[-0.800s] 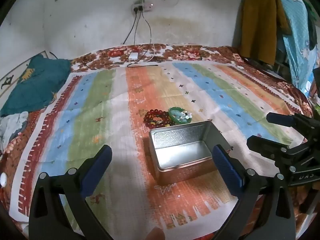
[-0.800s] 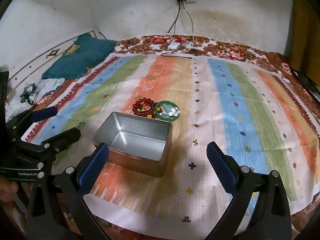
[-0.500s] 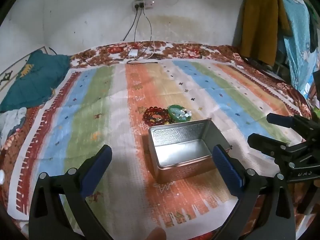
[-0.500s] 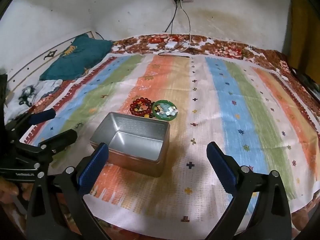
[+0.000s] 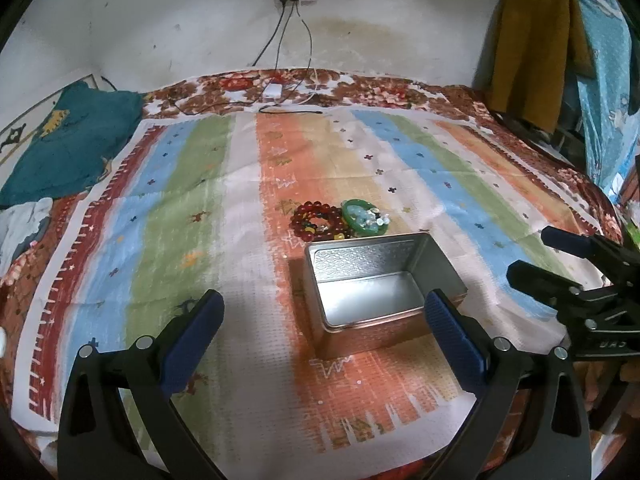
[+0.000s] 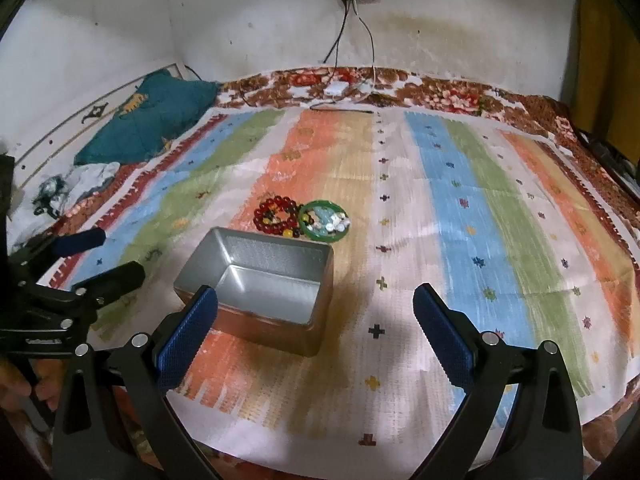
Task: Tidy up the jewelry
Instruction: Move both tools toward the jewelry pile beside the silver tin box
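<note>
Closest in, the left claw is spread wide with nothing between its blue pads, just hanging over the striped bedspread, and the right claw is the same deal, jaws as far apart as they look able to go and holding nothing. Each one shows up at the edge of the other's view, so they're side by side and both angled down at the bed. Just past them sits the open metal tin, a rectangular box with a patterned inner wall, and I can't spot anything inside it, only bare shiny metal. It's parked on the orange stripe, with the left claw's right pad overlapping its near corner in the left wrist view, though I can't tell if there's any actual contact. Right behind the tin, nearly touching its far edge, is the jewelry: a red bead bracelet coiled up with a few darker and yellow beads mixed in, and just beside it a green bangle with some pale, clear beads piled in its ring. Further back the stripes give way to a brown floral sheet, a teal pillow lies off to the left, and cables hang down the stained white wall from a socket.
</note>
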`<state>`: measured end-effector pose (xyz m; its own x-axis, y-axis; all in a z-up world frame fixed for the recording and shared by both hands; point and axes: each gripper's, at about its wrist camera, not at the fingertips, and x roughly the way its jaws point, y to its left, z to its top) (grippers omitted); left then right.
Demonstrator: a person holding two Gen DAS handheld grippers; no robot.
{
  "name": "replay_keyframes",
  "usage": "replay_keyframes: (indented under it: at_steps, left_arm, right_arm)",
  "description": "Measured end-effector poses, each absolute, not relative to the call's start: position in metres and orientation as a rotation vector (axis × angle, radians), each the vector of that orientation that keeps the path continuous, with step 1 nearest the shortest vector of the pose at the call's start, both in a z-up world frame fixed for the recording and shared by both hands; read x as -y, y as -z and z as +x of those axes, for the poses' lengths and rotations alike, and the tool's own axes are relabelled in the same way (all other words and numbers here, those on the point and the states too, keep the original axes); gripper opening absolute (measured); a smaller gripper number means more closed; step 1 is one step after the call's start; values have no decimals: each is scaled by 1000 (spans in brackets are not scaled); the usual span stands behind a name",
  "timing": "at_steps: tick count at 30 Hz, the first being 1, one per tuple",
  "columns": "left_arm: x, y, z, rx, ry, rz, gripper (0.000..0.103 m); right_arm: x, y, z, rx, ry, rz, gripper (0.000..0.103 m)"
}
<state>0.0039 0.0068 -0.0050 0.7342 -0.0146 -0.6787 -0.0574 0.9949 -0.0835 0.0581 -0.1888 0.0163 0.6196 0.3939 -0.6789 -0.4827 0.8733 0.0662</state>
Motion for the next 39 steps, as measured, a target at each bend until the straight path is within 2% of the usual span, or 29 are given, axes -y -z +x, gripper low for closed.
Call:
replay_keyframes:
  at_steps: [39]
  left_arm:
    - [-18,8,19,-800,-60,-111,98]
  right_arm:
    - [185,-11,74,-804,-480,-121,99]
